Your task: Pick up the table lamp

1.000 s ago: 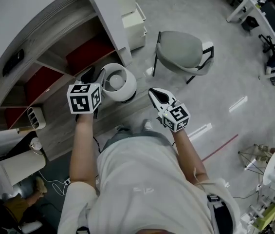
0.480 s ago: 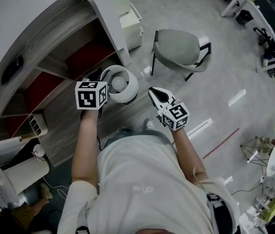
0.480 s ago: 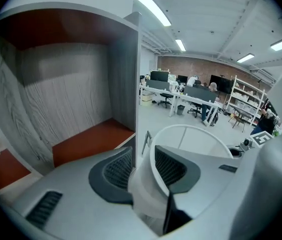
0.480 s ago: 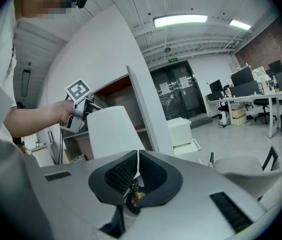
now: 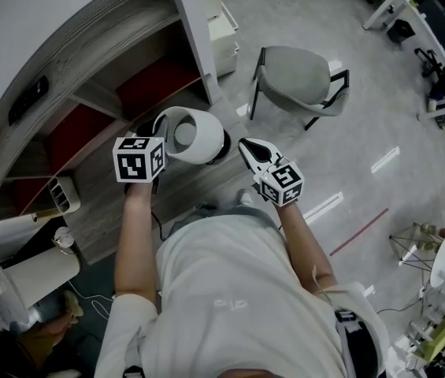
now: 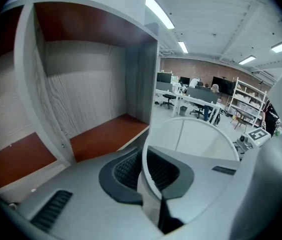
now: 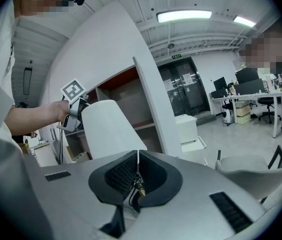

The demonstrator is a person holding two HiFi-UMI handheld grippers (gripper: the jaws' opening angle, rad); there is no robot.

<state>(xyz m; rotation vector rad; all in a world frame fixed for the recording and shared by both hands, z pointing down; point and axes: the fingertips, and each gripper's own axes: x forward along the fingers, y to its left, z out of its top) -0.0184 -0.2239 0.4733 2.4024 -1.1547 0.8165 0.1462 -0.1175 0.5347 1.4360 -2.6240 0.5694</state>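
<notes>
The largest item is the curved shelf unit (image 5: pixel 88 77), grey wood-grain with red-brown shelf boards, which fills the upper left of the head view. Its slanted white end panel stands directly behind the work area. To the right, a grey chair (image 5: pixel 301 73) on a dark frame stands on the pale floor (image 5: pixel 364 132), apart from both grippers. A white drawer cabinet (image 5: pixel 222 22) sits against the end panel beyond it. Office desks (image 5: pixel 411 6) line the far right. The table lamp (image 5: pixel 194 136) is in front of the open shelf bay, between the shelf unit and the person, and its white shade opens toward the head camera. The left gripper (image 6: pixel 148 171) is at the shade's near-left rim. Its jaws are closing, and the thin rim wall stands between the ribbed pads, which clamp it. The right gripper (image 5: pixel 247 148) is just right of the shade, not touching it, with its jaws clenched together and empty. A small white organiser (image 5: pixel 63 195) lies on the low surface at far left.
</notes>
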